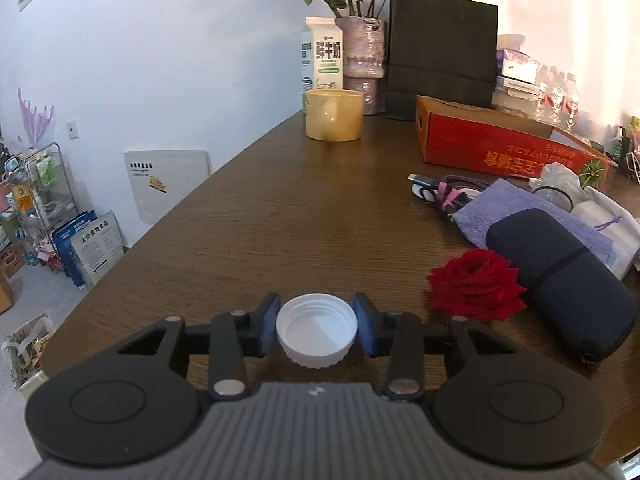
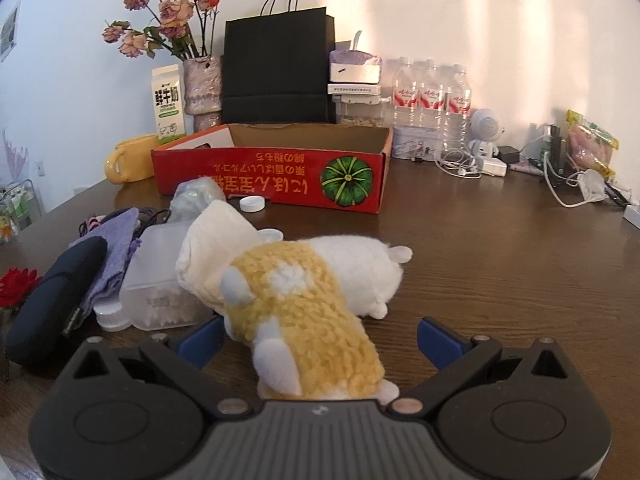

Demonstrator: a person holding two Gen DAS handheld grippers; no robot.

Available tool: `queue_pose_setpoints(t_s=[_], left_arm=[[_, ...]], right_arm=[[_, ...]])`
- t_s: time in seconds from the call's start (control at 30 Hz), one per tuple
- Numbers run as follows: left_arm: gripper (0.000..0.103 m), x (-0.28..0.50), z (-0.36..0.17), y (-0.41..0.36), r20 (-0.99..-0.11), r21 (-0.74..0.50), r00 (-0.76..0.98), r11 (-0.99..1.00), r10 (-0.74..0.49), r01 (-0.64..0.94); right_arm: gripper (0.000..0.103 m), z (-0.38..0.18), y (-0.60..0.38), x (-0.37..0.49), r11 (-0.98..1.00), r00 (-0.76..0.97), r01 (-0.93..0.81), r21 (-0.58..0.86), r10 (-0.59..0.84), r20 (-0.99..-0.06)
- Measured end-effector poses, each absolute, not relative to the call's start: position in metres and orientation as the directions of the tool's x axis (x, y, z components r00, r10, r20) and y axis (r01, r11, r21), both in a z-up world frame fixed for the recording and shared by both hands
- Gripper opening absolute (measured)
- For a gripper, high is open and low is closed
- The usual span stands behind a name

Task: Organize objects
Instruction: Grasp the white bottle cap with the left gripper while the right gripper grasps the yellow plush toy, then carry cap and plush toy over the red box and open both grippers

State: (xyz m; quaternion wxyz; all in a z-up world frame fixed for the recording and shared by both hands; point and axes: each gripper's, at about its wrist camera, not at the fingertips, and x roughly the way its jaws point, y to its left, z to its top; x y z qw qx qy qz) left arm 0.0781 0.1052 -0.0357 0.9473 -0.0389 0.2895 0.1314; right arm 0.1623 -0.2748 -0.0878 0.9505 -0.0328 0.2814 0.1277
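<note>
the left gripper (image 1: 317,326) sat low over the dark wooden bench (image 1: 280,208) with a white bottle cap (image 1: 317,334) lying open side up between its blue pads (image 1: 269,328); the pads stood right at the cap's two sides, though whether they pressed on it could not be told for sure. a red rose head (image 1: 476,285) lay just to the right of that cap, touching a dark navy case (image 1: 560,284), and a purple cloth (image 1: 520,212) lay beyond the case. farther back from the cap stood a yellow mug (image 1: 334,114), a milk carton (image 1: 323,54) and a vase of dried roses (image 1: 362,46). the right gripper (image 2: 320,342) had its pads spread wide apart, and a yellow-and-white plush toy (image 2: 312,300) lay on the bench between them, its near end by the gripper's body; neither pad clamped it. a cream cloth bundle (image 2: 212,248) leaned against the toy's left side, with a clear plastic container (image 2: 156,280) beside that. behind the toy lay a red cardboard box (image 2: 276,176), open on top, and a second white cap (image 2: 252,203) rested just in front of the box.
</note>
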Motion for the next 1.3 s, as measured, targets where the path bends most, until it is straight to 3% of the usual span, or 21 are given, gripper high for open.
queue_pose_setpoints(t_s=[0.43,0.67,0.8,1.3], left_arm=[[0.041,0.097,-0.012,0.099,-0.523,-0.033,0.829,0.968,0.196,-0.249],[0.041,0.114,0.0,0.089,-0.503,-0.046,0.85,0.978,0.153,-0.203],[0.041,0.124,0.005,0.082,-0.491,-0.057,0.863,0.983,0.123,-0.172],[0.041,0.223,0.059,0.043,-0.389,-0.062,0.92,0.998,-0.042,0.019]], right_arm=[[0.103,-0.091,-0.284,0.185,0.934,0.736,-0.343,0.1,0.333,-0.59],[0.067,-0.092,-0.292,0.183,0.902,0.702,-0.384,0.194,0.423,-0.573],[0.057,-0.086,-0.299,0.181,0.895,0.712,-0.386,0.222,0.442,-0.546],[0.056,-0.03,-0.284,0.216,0.894,0.801,-0.428,0.13,0.442,-0.404]])
